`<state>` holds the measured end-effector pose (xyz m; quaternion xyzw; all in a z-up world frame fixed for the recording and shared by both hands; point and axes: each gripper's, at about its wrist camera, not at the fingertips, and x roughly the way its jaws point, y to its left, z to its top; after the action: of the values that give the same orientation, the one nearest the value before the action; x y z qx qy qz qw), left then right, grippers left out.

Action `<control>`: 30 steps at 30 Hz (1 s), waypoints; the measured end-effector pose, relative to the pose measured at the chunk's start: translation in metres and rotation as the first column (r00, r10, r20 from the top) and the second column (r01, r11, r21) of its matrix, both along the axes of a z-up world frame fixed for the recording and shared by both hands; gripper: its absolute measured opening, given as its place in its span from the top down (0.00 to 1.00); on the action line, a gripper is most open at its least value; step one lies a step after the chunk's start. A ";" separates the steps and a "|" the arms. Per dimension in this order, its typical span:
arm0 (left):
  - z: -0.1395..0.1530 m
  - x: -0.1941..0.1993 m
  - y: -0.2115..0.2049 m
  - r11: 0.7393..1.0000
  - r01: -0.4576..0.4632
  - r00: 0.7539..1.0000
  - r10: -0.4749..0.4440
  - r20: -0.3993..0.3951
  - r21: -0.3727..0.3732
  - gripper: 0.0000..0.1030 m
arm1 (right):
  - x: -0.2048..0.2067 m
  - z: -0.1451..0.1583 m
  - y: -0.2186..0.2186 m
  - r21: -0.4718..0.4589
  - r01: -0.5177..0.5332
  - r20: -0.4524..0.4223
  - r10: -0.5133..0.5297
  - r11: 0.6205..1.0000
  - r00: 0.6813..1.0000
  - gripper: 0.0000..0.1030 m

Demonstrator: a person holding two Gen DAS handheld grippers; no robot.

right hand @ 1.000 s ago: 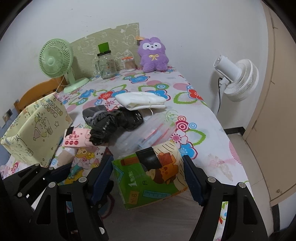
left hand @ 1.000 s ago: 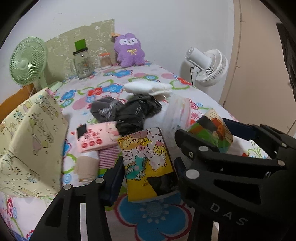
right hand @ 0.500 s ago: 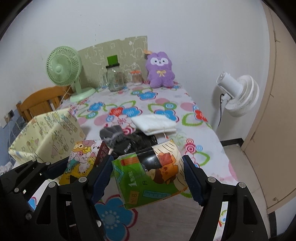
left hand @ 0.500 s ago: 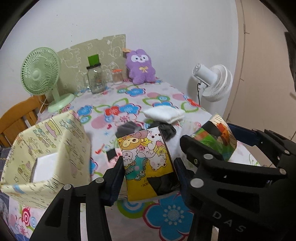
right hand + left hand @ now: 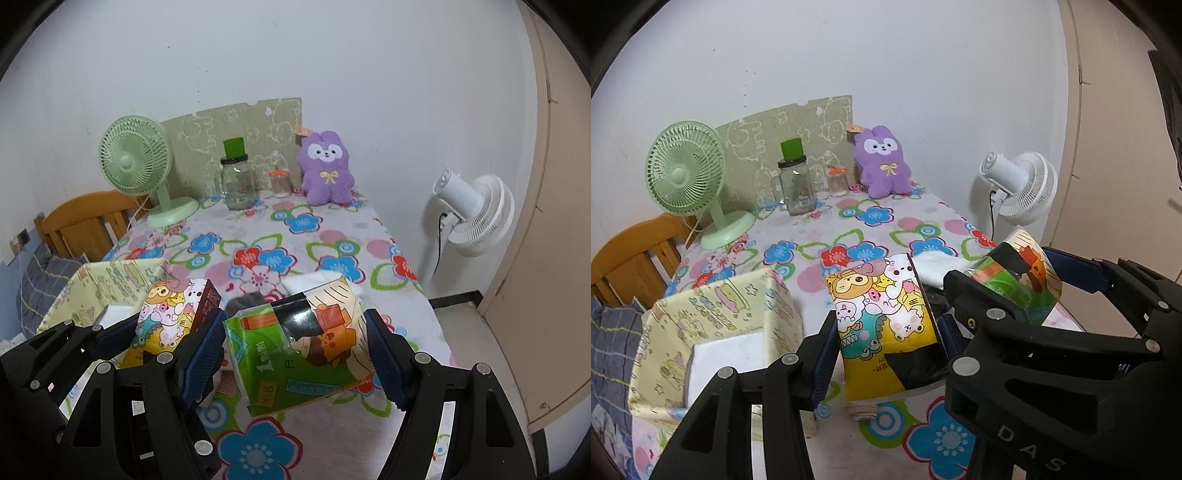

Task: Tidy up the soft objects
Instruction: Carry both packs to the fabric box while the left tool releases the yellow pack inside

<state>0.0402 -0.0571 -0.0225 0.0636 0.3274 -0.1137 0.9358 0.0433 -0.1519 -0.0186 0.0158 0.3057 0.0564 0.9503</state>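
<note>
My left gripper (image 5: 886,332) is shut on a yellow cartoon-animal tissue pack (image 5: 882,325) and holds it above the table; the pack also shows in the right wrist view (image 5: 166,321). My right gripper (image 5: 295,347) is shut on a green and orange tissue pack (image 5: 303,350), held up beside the left one; it shows in the left wrist view (image 5: 1015,280). A pale yellow fabric storage box (image 5: 713,325) with a white item inside stands just left of the left gripper. White folded cloth (image 5: 938,266) and dark cloth lie on the table behind the packs, mostly hidden.
A flowered tablecloth (image 5: 280,258) covers the table. At the back stand a green fan (image 5: 136,162), a glass jar (image 5: 238,184), a small jar and a purple plush (image 5: 327,170). A white fan (image 5: 472,218) stands off the right edge, a wooden chair (image 5: 85,218) at left.
Both grippers have risen and pulled back with their packs. The pile of cloths has dropped out of sight behind them, and the storage box now sits closer on the left.
</note>
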 end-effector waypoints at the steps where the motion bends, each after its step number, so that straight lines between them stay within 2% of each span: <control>1: 0.002 0.001 0.002 1.000 -0.003 1.000 0.003 0.003 0.001 0.47 | 0.001 0.003 0.003 -0.002 -0.005 0.001 0.005 1.000 1.000 0.25; 14: 0.020 0.011 0.046 0.995 -0.095 0.995 0.095 0.013 0.009 0.47 | 0.020 0.026 0.052 -0.008 -0.112 0.009 0.112 0.994 0.994 0.25; 20: 0.017 0.020 0.070 0.991 -0.131 0.991 0.131 0.008 0.039 0.47 | 0.034 0.025 0.079 -0.009 -0.156 -0.015 0.156 0.988 0.988 0.25; 30: 0.004 0.040 0.108 0.980 -0.192 0.981 0.193 -0.018 0.044 0.47 | 0.057 0.015 0.120 -0.004 -0.242 -0.043 0.241 0.970 0.969 0.25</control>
<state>0.0798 0.0511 -0.0181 0.0499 0.3447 -0.0166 0.9372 0.1005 -0.0323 -0.0034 -0.0249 0.3254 0.1699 0.9298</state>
